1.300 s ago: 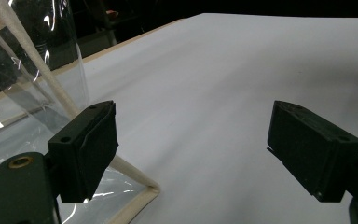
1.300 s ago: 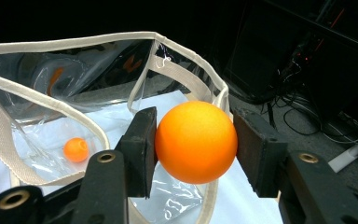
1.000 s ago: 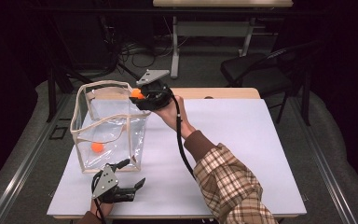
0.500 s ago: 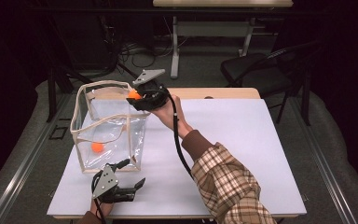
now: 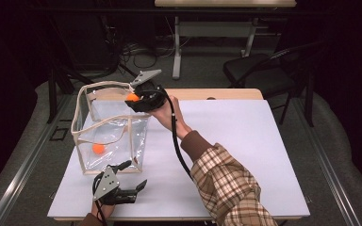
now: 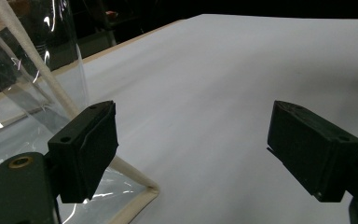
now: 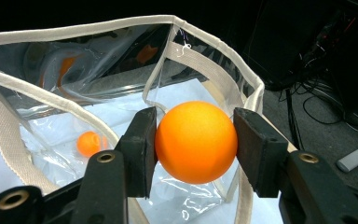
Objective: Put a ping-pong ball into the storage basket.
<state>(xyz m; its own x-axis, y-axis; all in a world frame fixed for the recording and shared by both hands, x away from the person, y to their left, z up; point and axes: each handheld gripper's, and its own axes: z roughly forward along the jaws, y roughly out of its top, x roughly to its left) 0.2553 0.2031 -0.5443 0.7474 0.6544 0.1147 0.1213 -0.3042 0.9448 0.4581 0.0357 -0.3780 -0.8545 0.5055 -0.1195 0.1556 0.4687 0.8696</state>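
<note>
Shifted slightly left since a second ago: right gripper (image 5: 139,100) with orange ball (image 5: 132,97) pinched between its jaws, now poised over the rim of the clear bag (image 5: 87,123) at its far right corner. Clamped squarely across the middle in the right gripper view (image 7: 196,142) — bag mouth open below, second orange ball (image 7: 88,143) already lying on the bag floor. Left gripper (image 5: 131,187) resting on the white table (image 5: 245,150) just beside the bag's near corner, jaws spread wide, holding nothing. Risk if released this close to the cream webbing rim (image 7: 205,63) — clipping the trim, bouncing out, rolling off the table. Soft, unsupported walls, so likely to fold under a nudge.
</note>
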